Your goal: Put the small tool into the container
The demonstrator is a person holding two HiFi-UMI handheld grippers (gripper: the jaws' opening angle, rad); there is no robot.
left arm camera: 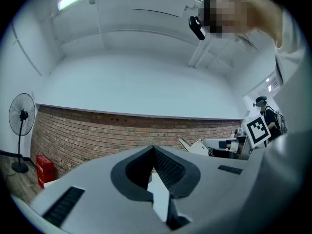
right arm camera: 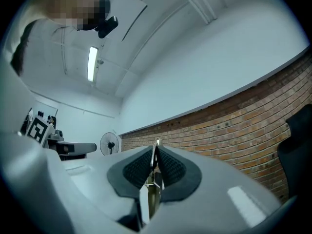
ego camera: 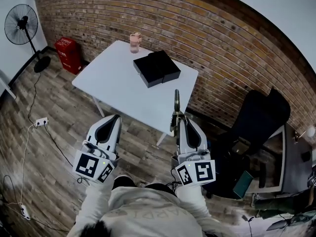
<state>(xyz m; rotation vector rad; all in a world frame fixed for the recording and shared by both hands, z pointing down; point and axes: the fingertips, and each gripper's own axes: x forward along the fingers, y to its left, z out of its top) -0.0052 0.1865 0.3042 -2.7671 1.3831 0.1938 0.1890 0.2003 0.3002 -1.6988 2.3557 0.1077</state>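
Before the white table [ego camera: 111,80], our right gripper [ego camera: 180,119] pinches a small tool [ego camera: 176,98]; our left gripper [ego camera: 114,118] is pressed together, empty.

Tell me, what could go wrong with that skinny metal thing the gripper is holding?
1. The small tool is thin and only pinched between the right gripper's pads. It seems to be short of the white table, so if it slips it would probably land on the floor.
2. The black container sits near the table's edge, so a clumsy bump could push it off.
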